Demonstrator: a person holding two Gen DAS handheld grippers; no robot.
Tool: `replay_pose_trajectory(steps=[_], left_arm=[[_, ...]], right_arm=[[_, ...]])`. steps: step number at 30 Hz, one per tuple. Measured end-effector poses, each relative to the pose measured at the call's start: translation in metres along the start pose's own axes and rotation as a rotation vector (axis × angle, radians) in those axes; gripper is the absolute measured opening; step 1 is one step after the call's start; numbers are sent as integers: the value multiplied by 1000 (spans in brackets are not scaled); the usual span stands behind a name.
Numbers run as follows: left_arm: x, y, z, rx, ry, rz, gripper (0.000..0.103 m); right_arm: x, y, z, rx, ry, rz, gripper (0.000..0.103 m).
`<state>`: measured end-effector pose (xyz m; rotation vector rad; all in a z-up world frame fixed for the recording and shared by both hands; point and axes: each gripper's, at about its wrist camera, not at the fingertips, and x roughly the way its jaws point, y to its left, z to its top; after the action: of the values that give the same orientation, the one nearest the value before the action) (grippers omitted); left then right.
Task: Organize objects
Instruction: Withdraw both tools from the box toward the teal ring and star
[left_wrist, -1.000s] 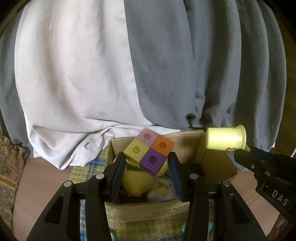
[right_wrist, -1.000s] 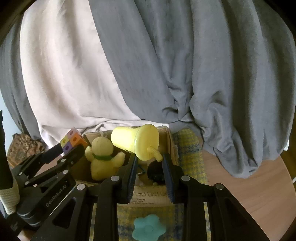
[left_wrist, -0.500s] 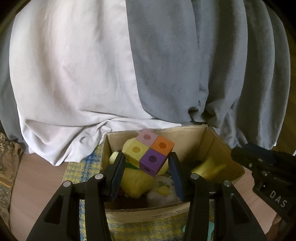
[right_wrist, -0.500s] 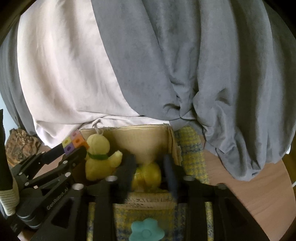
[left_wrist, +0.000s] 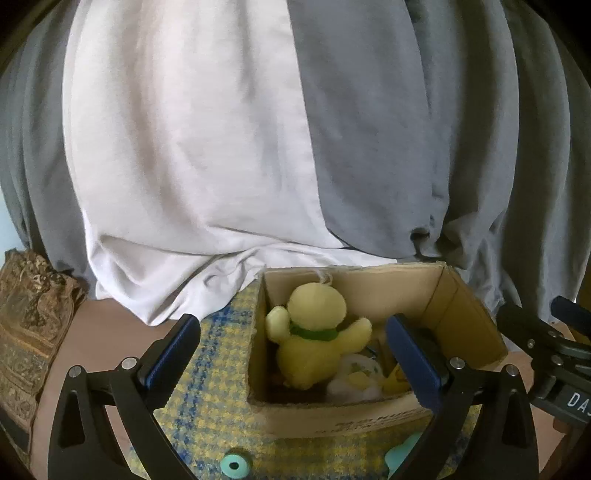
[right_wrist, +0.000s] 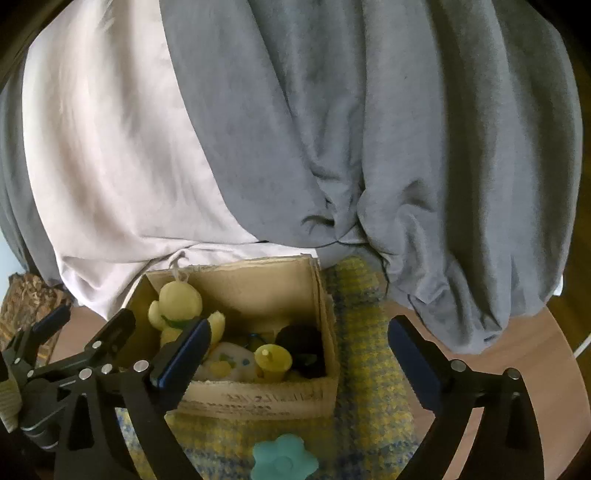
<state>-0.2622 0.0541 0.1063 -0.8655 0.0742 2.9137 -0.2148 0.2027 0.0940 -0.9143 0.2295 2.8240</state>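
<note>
Both grippers, left gripper (left_wrist: 291, 358) and right gripper (right_wrist: 299, 354), are held wide and empty over the cardboard box (right_wrist: 258, 400); the teal flower (right_wrist: 284, 459), lower centre, is likely targeted next.

Pretty dim, soft daylight overall, brightest on the white sheet (left_wrist: 192, 155) while the inside of the box (right_wrist: 258, 284) sits in shadow. Heavy fisheye bending with black corners (both cameras), and the right view looks a bit soft and grainy.

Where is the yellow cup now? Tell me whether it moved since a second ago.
Yes. The yellow cup went down from above the cardboard box's rim to inside it; the right gripper is open.
</note>
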Motion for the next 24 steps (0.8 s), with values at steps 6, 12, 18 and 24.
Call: replay_pose_trajectory(steps=[6, 12, 18, 24], left_arm=[[-18, 3, -7, 2, -11, 10, 103], [-41, 8, -19, 3, -34, 18, 103], [-55, 11, -34, 12, -36, 35, 103], [-66, 13, -48, 11, -33, 40, 103]], right_arm=[[-18, 3, -6, -4, -29, -10, 100], [-35, 4, -19, 0, -45, -8, 101], [-47, 6, -34, -7, -52, -4, 101], [-53, 5, -51, 0, -48, 0, 101]])
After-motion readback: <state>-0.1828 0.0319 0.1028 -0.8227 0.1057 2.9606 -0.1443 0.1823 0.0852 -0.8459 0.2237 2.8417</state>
